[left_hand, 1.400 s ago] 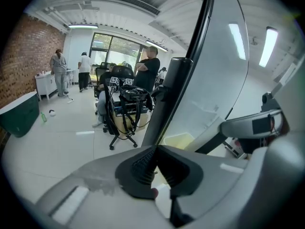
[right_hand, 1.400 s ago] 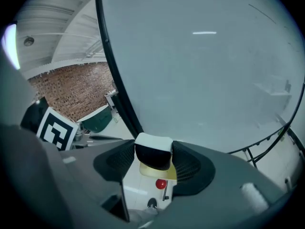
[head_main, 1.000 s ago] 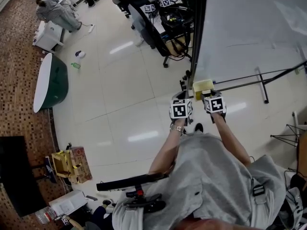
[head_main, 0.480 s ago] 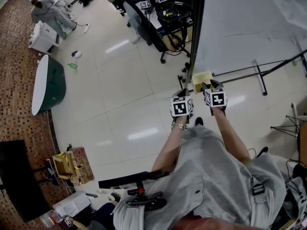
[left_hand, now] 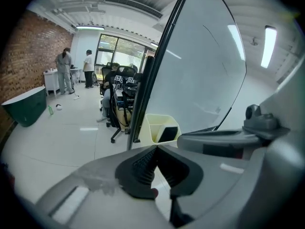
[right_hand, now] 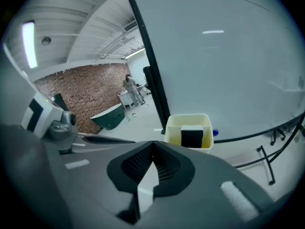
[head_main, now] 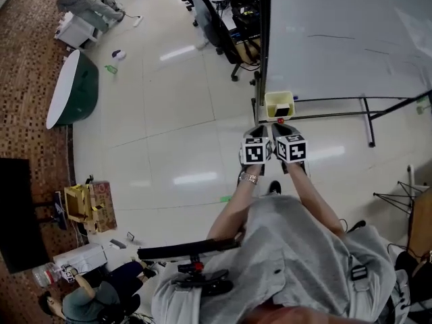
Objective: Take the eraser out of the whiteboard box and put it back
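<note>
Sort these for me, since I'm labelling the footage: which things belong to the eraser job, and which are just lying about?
Job:
- eraser, inside the box
- whiteboard box
- whiteboard
- left tongs and right tongs, both shut and empty

Lying about:
- green tub
- office chair
- cardboard box
- green bottle on the floor

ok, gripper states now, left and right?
Left gripper: closed, empty.
Right gripper: closed, empty; eraser sits in box.
</note>
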A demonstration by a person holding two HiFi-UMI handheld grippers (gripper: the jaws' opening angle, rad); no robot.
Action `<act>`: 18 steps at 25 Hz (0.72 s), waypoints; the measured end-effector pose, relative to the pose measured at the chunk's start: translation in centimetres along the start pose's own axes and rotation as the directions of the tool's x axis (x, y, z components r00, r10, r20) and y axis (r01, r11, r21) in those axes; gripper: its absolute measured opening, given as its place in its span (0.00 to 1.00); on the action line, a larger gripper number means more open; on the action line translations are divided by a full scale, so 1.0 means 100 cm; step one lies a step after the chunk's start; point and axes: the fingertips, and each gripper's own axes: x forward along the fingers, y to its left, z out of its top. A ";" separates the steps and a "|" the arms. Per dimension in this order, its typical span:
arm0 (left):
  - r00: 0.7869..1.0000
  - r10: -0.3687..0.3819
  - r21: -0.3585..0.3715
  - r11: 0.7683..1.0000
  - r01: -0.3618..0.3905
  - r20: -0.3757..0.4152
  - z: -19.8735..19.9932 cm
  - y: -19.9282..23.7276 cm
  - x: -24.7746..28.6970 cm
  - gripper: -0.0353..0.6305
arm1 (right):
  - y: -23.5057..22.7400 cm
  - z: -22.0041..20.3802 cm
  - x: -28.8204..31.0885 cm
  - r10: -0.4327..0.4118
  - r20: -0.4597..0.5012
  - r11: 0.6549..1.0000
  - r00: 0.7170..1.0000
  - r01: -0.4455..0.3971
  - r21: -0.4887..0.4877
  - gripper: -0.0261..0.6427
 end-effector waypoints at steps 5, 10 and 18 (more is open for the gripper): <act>0.997 0.076 -0.014 0.997 -0.076 -0.020 -0.042 -0.016 -0.022 0.06 | 0.021 -0.039 -0.027 0.087 -0.024 0.996 0.996 -0.086 0.012 0.04; 0.997 0.074 0.044 0.996 -0.073 -0.034 -0.058 -0.037 -0.033 0.06 | 0.026 -0.063 -0.046 0.129 -0.066 0.992 0.989 -0.129 -0.002 0.04; 1.000 0.007 0.077 0.997 -0.008 0.021 -0.038 -0.055 -0.043 0.06 | 0.025 -0.032 -0.067 0.065 0.007 0.997 0.998 -0.065 -0.042 0.04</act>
